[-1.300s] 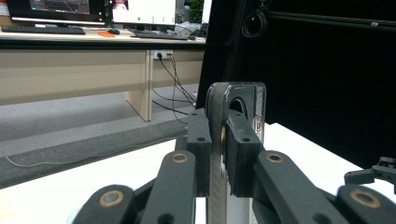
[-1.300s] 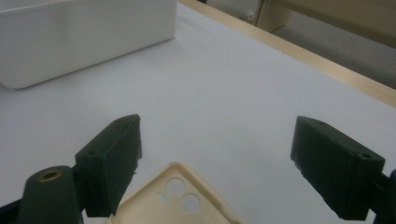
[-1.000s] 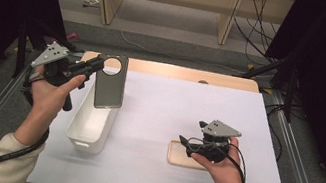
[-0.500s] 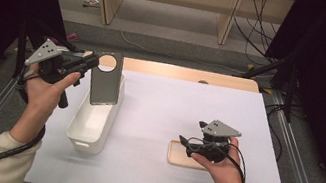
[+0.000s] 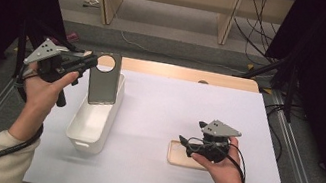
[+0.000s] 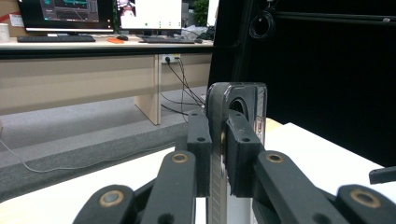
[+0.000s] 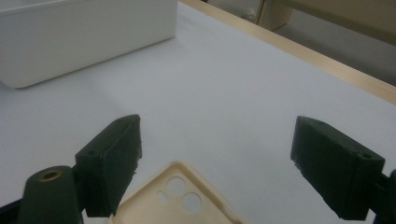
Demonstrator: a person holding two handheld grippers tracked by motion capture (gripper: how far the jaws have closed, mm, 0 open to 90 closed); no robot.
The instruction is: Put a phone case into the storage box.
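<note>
My left gripper (image 5: 91,62) is shut on the upper edge of a grey phone case (image 5: 102,86) with a round hole near its top. The case hangs upright over the far end of a white bin (image 5: 83,144). In the left gripper view the pads (image 6: 201,140) clamp the case (image 6: 215,100) edge-on. My right gripper (image 5: 185,141) stands open low over a cream phone case (image 5: 177,156) lying flat on the white sheet. In the right gripper view its camera-hole end (image 7: 163,205) lies between the spread jaws of that gripper (image 7: 219,140), untouched.
The white bin (image 7: 84,32) stands lengthwise on the left half of the white sheet (image 5: 163,107). The wooden table edge (image 5: 179,72) runs along the far side. Metal rails (image 5: 291,160) flank the table, and dark curtains hang on both sides.
My left hand has shifted the grey case a little to the left over the bin. The right hand and the cream case have stayed put.
</note>
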